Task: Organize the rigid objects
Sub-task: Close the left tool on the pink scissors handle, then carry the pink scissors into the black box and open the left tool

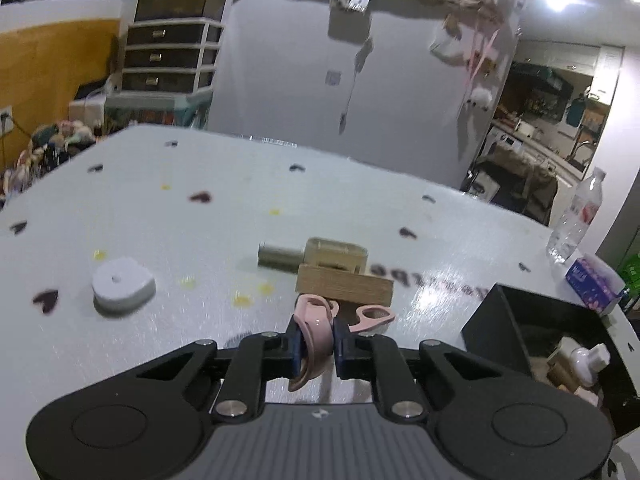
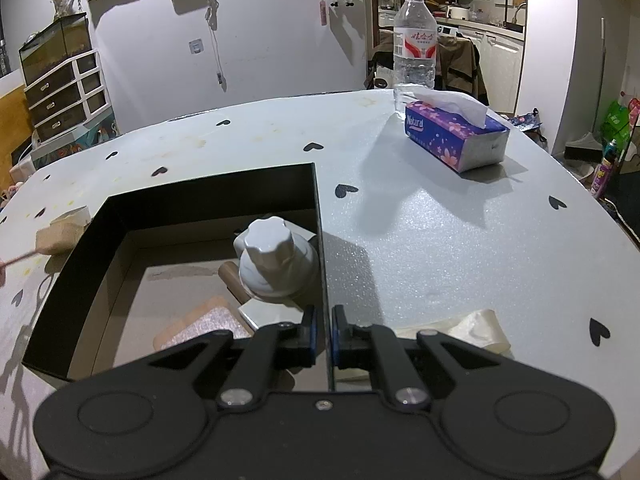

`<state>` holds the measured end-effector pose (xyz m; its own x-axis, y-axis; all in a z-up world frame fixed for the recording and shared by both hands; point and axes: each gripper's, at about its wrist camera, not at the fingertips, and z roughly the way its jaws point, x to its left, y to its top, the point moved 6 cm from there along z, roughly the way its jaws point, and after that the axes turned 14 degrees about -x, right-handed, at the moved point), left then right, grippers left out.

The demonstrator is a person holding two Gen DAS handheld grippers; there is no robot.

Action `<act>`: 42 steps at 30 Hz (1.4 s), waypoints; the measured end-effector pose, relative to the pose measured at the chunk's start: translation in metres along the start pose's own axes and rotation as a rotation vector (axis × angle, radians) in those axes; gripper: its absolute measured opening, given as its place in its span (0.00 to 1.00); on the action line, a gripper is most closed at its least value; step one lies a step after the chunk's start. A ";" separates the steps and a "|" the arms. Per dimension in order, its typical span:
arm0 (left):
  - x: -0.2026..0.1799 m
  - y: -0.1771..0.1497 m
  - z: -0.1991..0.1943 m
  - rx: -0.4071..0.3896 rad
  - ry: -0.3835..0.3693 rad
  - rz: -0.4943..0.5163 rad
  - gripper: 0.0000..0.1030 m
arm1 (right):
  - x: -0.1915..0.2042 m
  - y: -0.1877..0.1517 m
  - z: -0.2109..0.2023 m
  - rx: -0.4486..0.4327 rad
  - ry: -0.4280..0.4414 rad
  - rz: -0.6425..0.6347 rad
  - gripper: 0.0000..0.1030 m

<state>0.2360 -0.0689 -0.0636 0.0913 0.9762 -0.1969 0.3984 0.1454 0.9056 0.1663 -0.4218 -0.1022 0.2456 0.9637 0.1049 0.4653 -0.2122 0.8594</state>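
Objects are lying scattered on one pale table (image 1: 168, 216) printed with dark hearts. Near its left edge, one white, rounded foam-like block (image 1: 123, 283) is sitting flat. Toward the middle, one dull metal cylinder (image 1: 280, 257) is lying on its side, touching one pale wooden holder (image 1: 340, 276) built of blocky, squared pieces. Just in front, the left gripper (image 1: 316, 340) is pinching one glossy pink plastic scissors (image 1: 320, 328) by a looped handle. At the right edge, one black box (image 2: 200, 196) with thin, straight walls is holding one white ribbed-cap bottle (image 2: 276, 260), and the right gripper (image 2: 324, 336) is clamping the box's right wall. Beyond, one clear water bottle (image 2: 414, 48) and one purple tissue pack (image 2: 456, 136) are standing close together near the far right corner.
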 end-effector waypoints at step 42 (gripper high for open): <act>-0.194 -0.053 0.041 0.136 -0.504 0.605 0.16 | 0.001 0.000 -0.005 -0.012 0.011 0.003 0.08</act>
<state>0.2347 -0.2726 -0.0886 0.7162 0.6839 0.1388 0.2521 -0.4390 0.8624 0.1625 -0.4204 -0.1001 0.2381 0.9646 0.1132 0.4539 -0.2135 0.8651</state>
